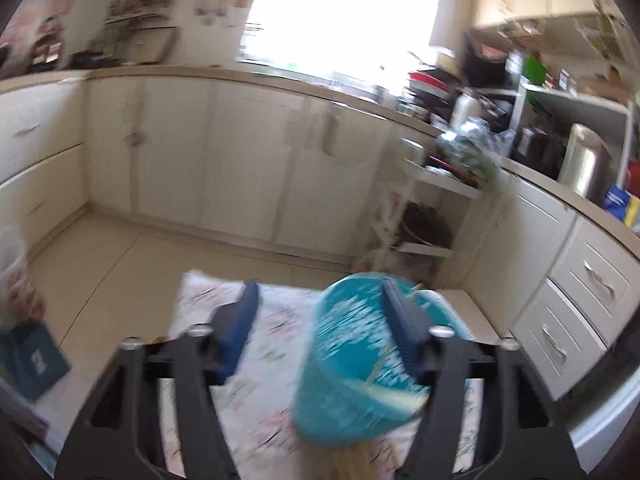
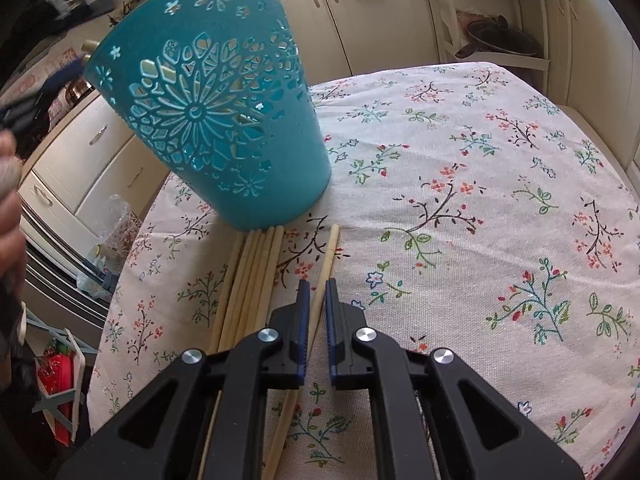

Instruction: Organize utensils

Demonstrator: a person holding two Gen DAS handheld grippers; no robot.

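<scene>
Currently on the table (image 2: 460, 184), listed from the right wrist view unless noted.

Table: covered by a pale cloth printed with small flowers and twigs; kitchen cabinets stand beyond its far edge.

Basket (image 2: 216, 120): teal plastic, cut-out flower pattern on its wall, tilted, wide mouth up and leaning to the far left, narrow base at the cloth on the near left part of the table. In the left wrist view the basket (image 1: 352, 364) is blurred and shows pale sticks inside it.

Bundle of chopsticks (image 2: 248, 280): pale wood, several lying side by side on the cloth, far tips reaching the basket's base, near ends passing under the gripper body.

Single chopstick (image 2: 326, 272): lies just right of the bundle, apart from it, far tip short of the basket.

Right gripper (image 2: 317, 286): jaws narrow, closed onto the single chopstick, which runs between the blue pads.

Left gripper (image 1: 318, 292): jaws wide apart, nothing pressed between them; the right finger overlaps the basket's rim, though whether it touches cannot be told through the blur.

Hand (image 2: 10, 216): partly visible at the left edge.
</scene>
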